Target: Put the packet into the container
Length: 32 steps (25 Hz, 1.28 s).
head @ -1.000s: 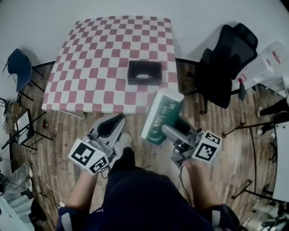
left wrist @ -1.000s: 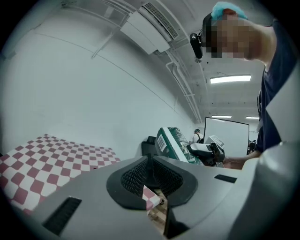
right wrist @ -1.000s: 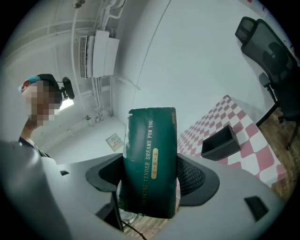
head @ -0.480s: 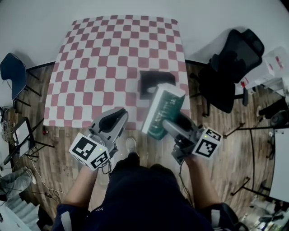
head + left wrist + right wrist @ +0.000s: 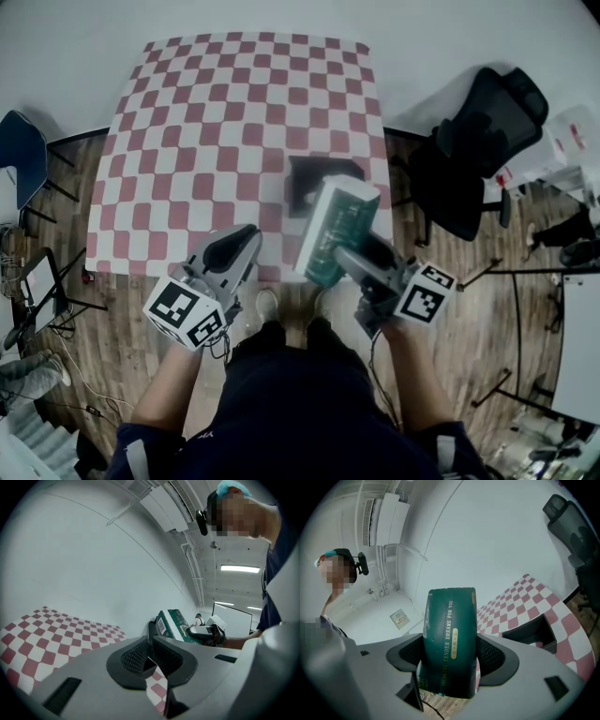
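Clamping green packet (image 5: 336, 228) in right gripper (image 5: 345, 260) near black container (image 5: 305, 174) on checkered bench (image 5: 216, 122), left gripper (image 5: 237, 244) closed, empty.

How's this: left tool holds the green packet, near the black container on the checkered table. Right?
Wrong tool. The right tool holds the green packet, jaws shut on it; the right gripper view shows it. It is near the black container on the checkered table, as stated.

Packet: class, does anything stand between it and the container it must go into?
Nothing visible does. The right claw holds the packet just before the open container on the table; the left claw hangs off to the left, out of the path.
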Each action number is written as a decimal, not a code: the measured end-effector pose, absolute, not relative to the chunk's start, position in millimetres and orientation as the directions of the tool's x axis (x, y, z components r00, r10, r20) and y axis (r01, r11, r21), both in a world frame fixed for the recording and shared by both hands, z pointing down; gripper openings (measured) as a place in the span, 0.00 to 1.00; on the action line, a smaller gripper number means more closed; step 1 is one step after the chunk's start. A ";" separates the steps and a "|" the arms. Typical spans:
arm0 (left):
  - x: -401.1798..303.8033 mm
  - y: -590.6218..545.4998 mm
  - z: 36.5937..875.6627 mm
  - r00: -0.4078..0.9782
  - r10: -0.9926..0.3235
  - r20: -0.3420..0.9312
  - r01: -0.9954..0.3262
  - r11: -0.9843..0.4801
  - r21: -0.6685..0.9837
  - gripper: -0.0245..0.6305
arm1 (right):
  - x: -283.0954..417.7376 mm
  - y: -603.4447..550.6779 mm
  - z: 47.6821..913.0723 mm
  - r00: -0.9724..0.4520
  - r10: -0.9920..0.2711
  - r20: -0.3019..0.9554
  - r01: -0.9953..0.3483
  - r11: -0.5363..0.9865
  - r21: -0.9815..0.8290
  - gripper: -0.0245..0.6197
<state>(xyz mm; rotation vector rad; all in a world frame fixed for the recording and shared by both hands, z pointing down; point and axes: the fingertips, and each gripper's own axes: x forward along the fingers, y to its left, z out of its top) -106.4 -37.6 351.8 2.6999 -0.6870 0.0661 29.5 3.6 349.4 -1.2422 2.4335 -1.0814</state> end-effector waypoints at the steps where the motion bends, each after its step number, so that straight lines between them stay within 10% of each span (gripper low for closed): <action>1: -104.5 -40.0 353.7 0.879 -0.458 0.135 -0.476 -0.817 0.327 0.12 | 32.8 0.8 352.0 -0.627 -0.765 0.146 -0.620 0.376 -0.689 0.60; 14: -68.4 -69.4 382.6 0.806 -0.545 0.232 -0.592 -0.739 0.321 0.12 | 97.6 -62.9 398.3 -0.687 -0.679 0.259 -0.658 0.431 -0.617 0.60; 32: -48.7 -98.9 420.2 0.722 -0.626 0.296 -0.691 -0.625 0.363 0.12 | 98.2 -129.6 498.5 -0.591 -0.401 0.700 -0.616 0.785 -0.070 0.60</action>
